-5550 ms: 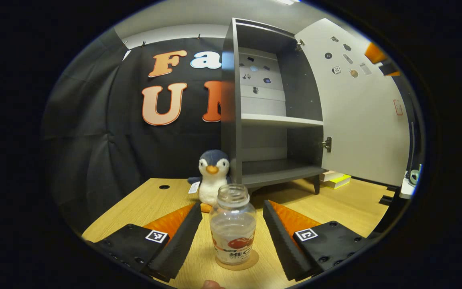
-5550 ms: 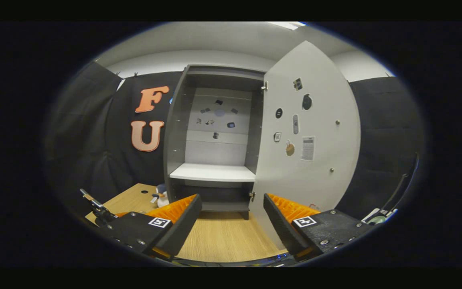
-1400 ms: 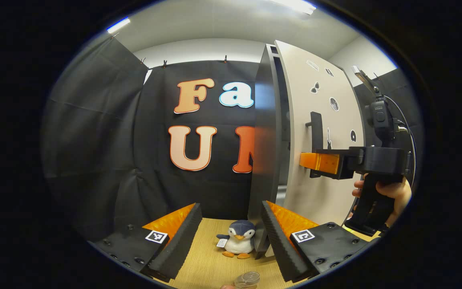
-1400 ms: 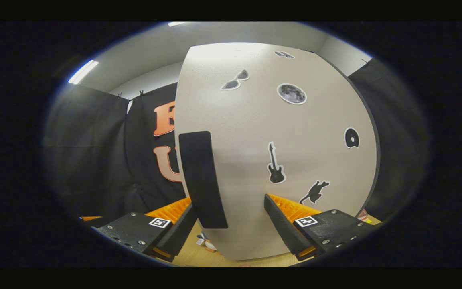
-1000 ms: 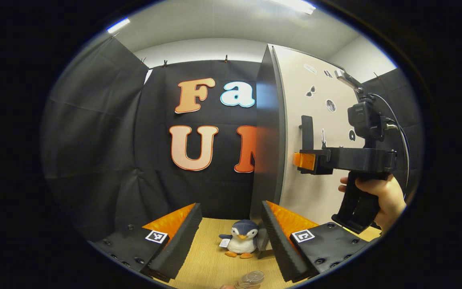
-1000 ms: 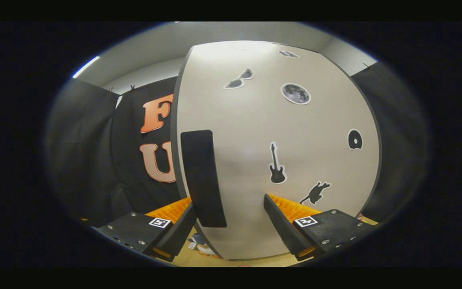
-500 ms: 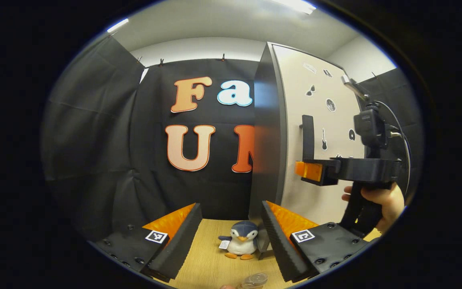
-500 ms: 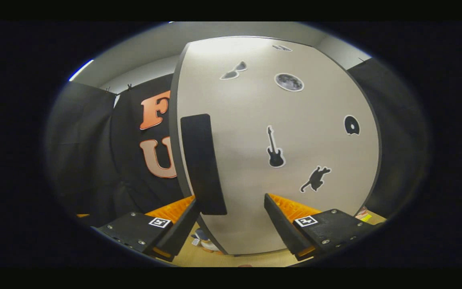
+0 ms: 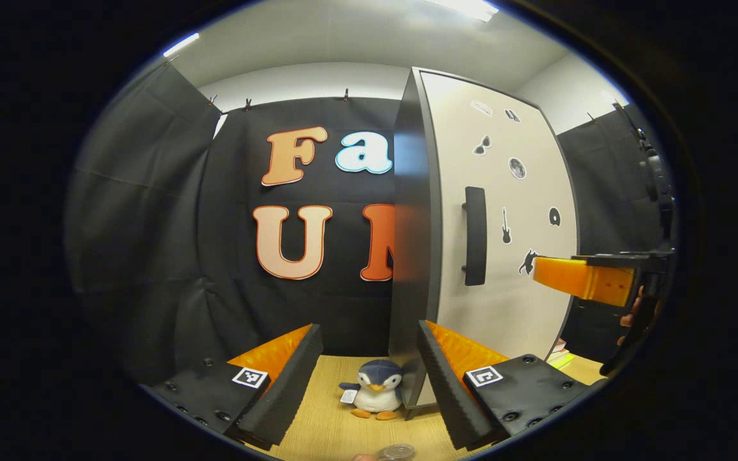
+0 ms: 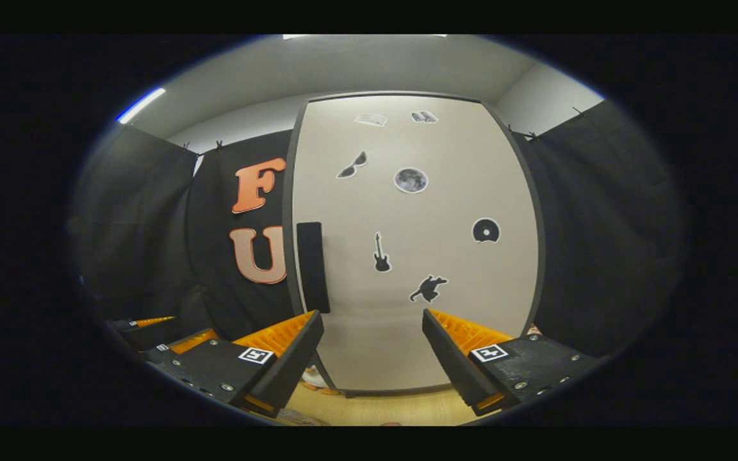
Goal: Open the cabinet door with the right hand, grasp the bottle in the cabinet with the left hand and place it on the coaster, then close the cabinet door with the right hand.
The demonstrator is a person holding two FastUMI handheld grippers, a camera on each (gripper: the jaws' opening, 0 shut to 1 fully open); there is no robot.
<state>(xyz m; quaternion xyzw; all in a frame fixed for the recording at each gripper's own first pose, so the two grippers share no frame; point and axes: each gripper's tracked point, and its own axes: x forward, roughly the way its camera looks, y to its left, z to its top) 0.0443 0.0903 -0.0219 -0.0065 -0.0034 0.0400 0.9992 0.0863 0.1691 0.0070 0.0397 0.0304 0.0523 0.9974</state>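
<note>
The cabinet door (image 10: 414, 256) stands shut, pale with dark stickers and a dark vertical handle (image 10: 313, 266) on its left edge. My right gripper (image 10: 372, 314) is open and held back from the door, touching nothing. In the left gripper view the same door (image 9: 503, 269) and handle (image 9: 475, 235) are seen at an angle, and the right gripper (image 9: 548, 272) hovers to the right of the handle, clear of it. My left gripper (image 9: 369, 328) is open and empty. The clear rim of the bottle (image 9: 398, 451) peeks in at the bottom edge, below my fingers.
A small plush penguin (image 9: 372, 394) sits on the wooden table (image 9: 330, 422) by the cabinet's left front corner. The cabinet's dark side panel (image 9: 410, 243) faces the left gripper. A few books (image 9: 561, 355) lie right of the cabinet. Black cloth walls surround the table.
The door has swung fully shut. My right gripper has pulled back from the handle. Earlier the door was wide open and the bottle stood on the coaster between my left fingers.
</note>
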